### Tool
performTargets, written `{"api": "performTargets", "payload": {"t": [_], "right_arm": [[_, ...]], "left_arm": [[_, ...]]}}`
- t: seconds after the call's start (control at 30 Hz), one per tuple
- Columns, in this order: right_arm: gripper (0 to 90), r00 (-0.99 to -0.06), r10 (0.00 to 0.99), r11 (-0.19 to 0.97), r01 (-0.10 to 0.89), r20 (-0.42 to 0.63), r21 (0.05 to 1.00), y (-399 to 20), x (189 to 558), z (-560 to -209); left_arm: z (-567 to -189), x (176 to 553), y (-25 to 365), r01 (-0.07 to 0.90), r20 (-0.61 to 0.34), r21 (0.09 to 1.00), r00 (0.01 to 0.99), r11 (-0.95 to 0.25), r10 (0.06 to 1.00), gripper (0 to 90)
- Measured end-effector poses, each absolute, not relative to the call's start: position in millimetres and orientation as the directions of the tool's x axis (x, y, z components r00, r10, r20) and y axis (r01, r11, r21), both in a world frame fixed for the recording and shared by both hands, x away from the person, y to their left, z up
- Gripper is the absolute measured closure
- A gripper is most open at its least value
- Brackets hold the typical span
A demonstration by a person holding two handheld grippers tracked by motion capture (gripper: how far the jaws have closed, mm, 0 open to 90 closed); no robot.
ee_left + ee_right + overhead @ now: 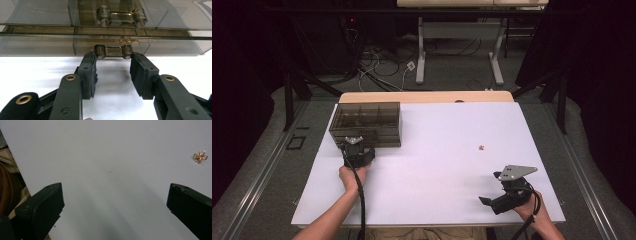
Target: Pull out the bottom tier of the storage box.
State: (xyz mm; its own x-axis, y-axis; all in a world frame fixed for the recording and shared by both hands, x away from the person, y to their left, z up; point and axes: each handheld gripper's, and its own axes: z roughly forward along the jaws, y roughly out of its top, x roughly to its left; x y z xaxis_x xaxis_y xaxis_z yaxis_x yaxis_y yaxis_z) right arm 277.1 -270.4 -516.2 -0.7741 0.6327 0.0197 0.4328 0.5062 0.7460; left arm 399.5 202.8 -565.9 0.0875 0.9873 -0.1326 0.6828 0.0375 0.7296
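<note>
The lower drawer handle (113, 51) sits center frame in the left gripper view, on the smoky drawer box (367, 124) at upper left of the high view. Left gripper (113, 56) is clamped on its ends; pull straight, slowly. Right gripper (113, 197) gapes idle.

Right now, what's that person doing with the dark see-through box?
A person holds a gripper in each hand. The left gripper is at the smoky plastic drawer box, its jaws around the lower drawer's handle, probably to pull it open. The right gripper waits wide open over the white table, apart from a small gold trinket lying there.
</note>
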Motion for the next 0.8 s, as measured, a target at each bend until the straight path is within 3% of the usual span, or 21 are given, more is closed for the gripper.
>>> {"api": "performTargets", "payload": {"t": [0.5, 0.57, 0.63, 0.67, 0.7, 0.8], "right_arm": [[0.3, -0.773, 0.634, 0.503, 0.432, 0.020, 0.748, -269.8, 277.4, -517.2], [0.3, -0.774, 0.633, 0.504, 0.432, 0.020, 0.748, -270.0, 277.7, -517.4], [0.3, -0.774, 0.633, 0.505, 0.432, 0.019, 0.747, -270.1, 277.5, -517.3], [0.3, -0.774, 0.633, 0.505, 0.432, 0.019, 0.747, -270.1, 277.5, -517.3], [0.3, -0.774, 0.633, 0.505, 0.432, 0.020, 0.747, -270.2, 277.6, -517.4], [0.3, -0.774, 0.633, 0.505, 0.432, 0.019, 0.747, -270.2, 277.7, -517.4]], "left_arm": [[-564.3, 393.1, 203.0, 0.696, -0.134, 0.717, 0.086, 0.037, 0.987, 56.4], [-563.4, 393.1, 202.9, 0.699, -0.128, 0.714, 0.085, 0.032, 0.988, 53.7], [-562.0, 392.6, 204.9, 0.709, -0.125, 0.705, 0.089, 0.025, 0.988, 41.0], [-561.2, 392.4, 206.0, 0.715, -0.129, 0.698, 0.092, 0.025, 0.987, 41.0], [-560.9, 392.0, 206.7, 0.712, -0.133, 0.702, 0.090, 0.029, 0.987, 35.1], [-555.3, 389.9, 210.2, 0.703, -0.103, 0.711, 0.110, -0.004, 0.989, 31.3]]}}
